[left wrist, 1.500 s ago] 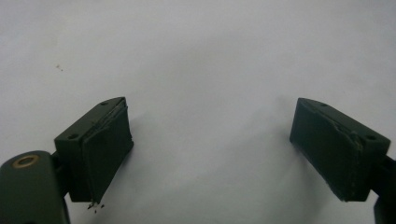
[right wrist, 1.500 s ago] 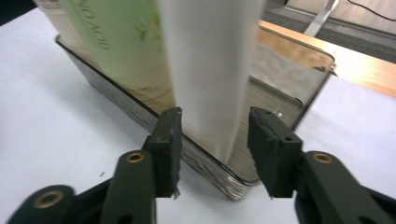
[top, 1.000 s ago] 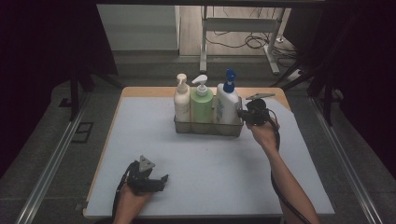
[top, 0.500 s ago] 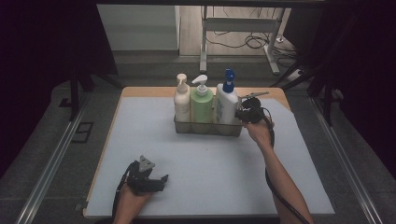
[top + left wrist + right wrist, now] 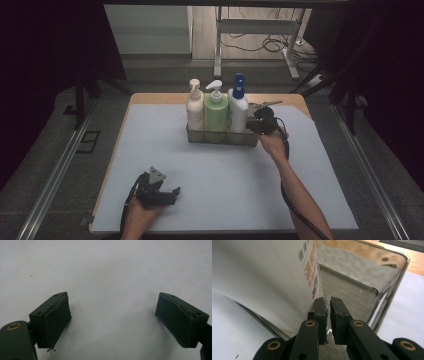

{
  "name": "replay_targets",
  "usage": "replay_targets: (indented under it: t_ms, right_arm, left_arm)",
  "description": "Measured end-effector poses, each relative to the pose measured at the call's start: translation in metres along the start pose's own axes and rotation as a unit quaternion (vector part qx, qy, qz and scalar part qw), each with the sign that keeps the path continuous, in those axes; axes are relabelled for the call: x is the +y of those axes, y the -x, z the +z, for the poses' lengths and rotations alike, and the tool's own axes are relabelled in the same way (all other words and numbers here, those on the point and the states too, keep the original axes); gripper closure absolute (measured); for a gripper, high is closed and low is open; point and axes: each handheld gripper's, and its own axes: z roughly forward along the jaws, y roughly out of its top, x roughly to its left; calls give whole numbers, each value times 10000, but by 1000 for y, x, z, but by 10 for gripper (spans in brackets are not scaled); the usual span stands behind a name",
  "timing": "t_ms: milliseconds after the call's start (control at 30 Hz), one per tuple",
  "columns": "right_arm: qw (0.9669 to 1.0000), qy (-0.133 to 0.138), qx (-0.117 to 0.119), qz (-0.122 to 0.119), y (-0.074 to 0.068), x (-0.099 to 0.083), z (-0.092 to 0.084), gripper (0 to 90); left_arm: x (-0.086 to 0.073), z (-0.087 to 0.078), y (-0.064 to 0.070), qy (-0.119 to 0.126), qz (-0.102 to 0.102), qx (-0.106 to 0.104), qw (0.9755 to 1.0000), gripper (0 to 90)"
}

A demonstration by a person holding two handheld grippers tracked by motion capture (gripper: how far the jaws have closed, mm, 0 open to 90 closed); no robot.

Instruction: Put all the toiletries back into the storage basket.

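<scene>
Since a second ago my right hand-held gripper (image 5: 256, 123) has moved left to the right end of the metal tray (image 5: 222, 137), its jaws nearly shut on the tray's thin wall beside the white bottle (image 5: 238, 111). My left hand-held gripper (image 5: 162, 195) rests wide open on the counter (image 5: 310, 165), near left. Three full pump bottles likely make the tray heavy, and its polished wall looks stiff but slippery, so I judge the rim the best hold.

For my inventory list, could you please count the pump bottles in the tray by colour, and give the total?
Cream bottle: 1
Green bottle: 1
White bottle with blue pump: 1
Total: 3 bottles, all upright in the metal tray.
</scene>
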Motion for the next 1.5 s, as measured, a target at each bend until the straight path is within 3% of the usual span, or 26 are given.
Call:
replay_targets:
  t_ms: [800, 1500]
  right_arm:
    - [9998, 98, 185, 68, -2, -2, -3, 871]
    - [9997, 77, 221, -110, -11, -1, -5, 875]
  left_arm:
    - [0, 0, 0, 0, -4, -1, 10000, 121]
    - [0, 0, 0, -4, -4, -1, 10000, 121]
